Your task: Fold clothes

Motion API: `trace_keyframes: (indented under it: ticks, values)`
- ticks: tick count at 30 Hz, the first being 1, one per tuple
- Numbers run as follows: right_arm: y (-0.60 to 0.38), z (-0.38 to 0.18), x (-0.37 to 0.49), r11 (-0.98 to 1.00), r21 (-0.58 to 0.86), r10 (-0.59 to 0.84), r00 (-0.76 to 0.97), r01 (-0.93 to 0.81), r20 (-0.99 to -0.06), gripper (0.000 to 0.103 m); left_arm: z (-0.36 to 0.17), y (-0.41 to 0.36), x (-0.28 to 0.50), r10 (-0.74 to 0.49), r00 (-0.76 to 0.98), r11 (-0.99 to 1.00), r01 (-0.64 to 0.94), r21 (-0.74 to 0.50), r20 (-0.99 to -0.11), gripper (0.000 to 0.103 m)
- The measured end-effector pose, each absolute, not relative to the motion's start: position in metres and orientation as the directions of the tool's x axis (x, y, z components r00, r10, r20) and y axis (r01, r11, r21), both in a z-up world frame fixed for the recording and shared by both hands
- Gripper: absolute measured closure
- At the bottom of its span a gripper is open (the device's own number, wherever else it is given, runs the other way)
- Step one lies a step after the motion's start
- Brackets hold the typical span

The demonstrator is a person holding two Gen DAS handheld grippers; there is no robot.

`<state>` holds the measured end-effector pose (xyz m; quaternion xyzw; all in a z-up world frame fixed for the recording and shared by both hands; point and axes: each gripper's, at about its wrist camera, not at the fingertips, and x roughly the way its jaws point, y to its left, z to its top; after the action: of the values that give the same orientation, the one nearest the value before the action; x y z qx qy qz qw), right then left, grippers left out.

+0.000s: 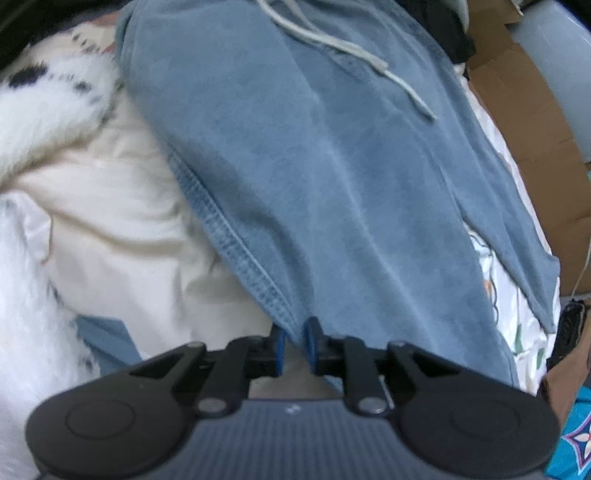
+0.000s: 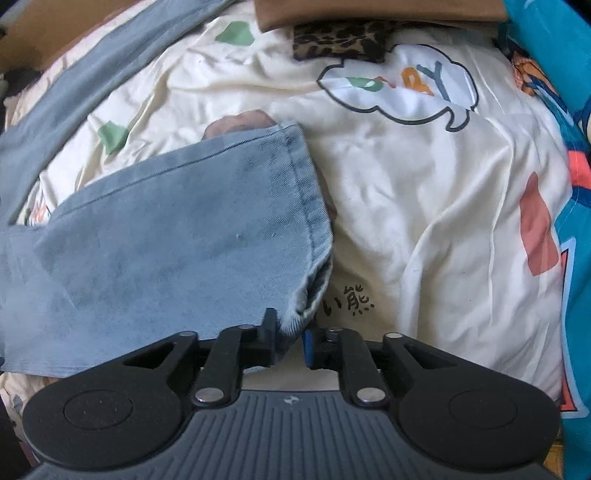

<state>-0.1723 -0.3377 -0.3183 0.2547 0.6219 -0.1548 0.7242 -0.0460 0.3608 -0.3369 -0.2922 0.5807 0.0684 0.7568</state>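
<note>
On bed: cream cartoon-print quilt (image 2: pixel 424 206), cardboard box (image 1: pixel 524 122) beside. Blue denim garment (image 1: pixel 332 192) spread across quilt; left gripper (image 1: pixel 294 345) and right gripper (image 2: pixel 290 338) jaws each pinching its hem.

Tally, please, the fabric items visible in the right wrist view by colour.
Light blue denim: 1, the jeans
Cream printed: 1, the bedsheet
Brown: 1, a folded cloth
Leopard print: 1, a cloth
Teal printed: 1, a fabric
Total: 5
</note>
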Motion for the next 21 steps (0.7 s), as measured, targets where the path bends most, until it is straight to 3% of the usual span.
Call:
trace_keyframes:
  ticks: [2,5,12,21]
  values:
    - [-0.342,-0.315,-0.174,0.821,0.183,0.087,0.198,0.541,-0.976,0.071,-0.325,0.364,-0.042,-0.201,0.329,0.84,-0.427,-0.335,-0.923,0.087]
    - [-0.351,-0.31,-0.171,0.815,0.188,0.06,0.243,0.549,-0.968,0.064,-0.321,0.373,-0.029,-0.155,0.345,0.86,-0.415,-0.298,-0.926,0.08]
    - [-0.366,-0.308,-0.146,0.82,0.209,0.006,0.359,0.532,-0.933,0.06,-0.313,0.395,0.0,-0.049,0.384,0.896,-0.391,-0.211,-0.922,0.077]
    - [-0.361,-0.332,-0.096,0.865,0.159,-0.014,0.34,0.476,-0.94,0.06,-0.355,0.404,0.03,-0.005,0.289,0.894,-0.427,-0.134,-0.957,0.078]
